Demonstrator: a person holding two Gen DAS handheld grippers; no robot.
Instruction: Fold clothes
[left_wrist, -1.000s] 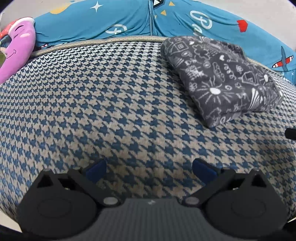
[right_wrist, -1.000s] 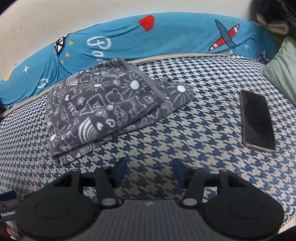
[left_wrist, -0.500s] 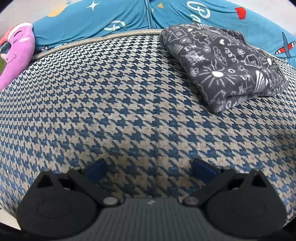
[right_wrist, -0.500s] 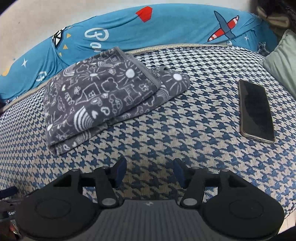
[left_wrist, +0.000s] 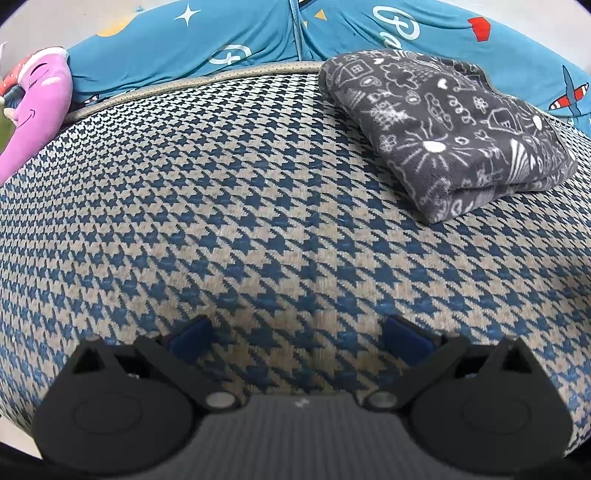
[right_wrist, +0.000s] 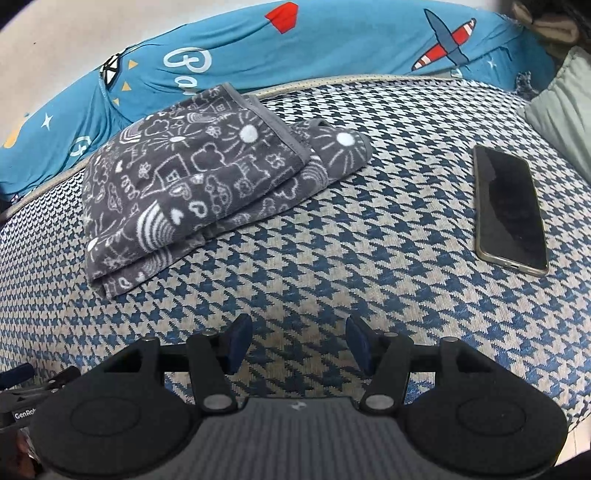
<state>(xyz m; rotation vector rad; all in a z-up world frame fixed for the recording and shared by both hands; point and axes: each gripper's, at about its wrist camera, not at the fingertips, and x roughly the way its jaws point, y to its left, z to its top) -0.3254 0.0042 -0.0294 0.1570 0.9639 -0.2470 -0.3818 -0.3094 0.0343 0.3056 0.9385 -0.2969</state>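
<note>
A grey cloth with white doodle drawings (left_wrist: 443, 129) lies folded in layers on the blue-and-beige houndstooth surface (left_wrist: 240, 221), at the upper right of the left wrist view. The same folded cloth (right_wrist: 207, 177) sits at the upper left of the right wrist view, one corner sticking out to the right. My left gripper (left_wrist: 299, 338) is open and empty, low over bare fabric, well short of the cloth. My right gripper (right_wrist: 299, 341) is open too, with nothing between its blue pads, near the cloth's front edge but apart from it.
A dark phone (right_wrist: 509, 210) lies face up to the right of the cloth. A blue cartoon-print fabric (left_wrist: 258, 37) runs along the back edge. A pink plush toy (left_wrist: 33, 107) rests at the far left, and a grey-green cushion (right_wrist: 565, 122) at the far right.
Both grippers shifted slightly relative to the cloth; its place in each view changed a little. The cloth itself lies as before, and both grippers stay open.
</note>
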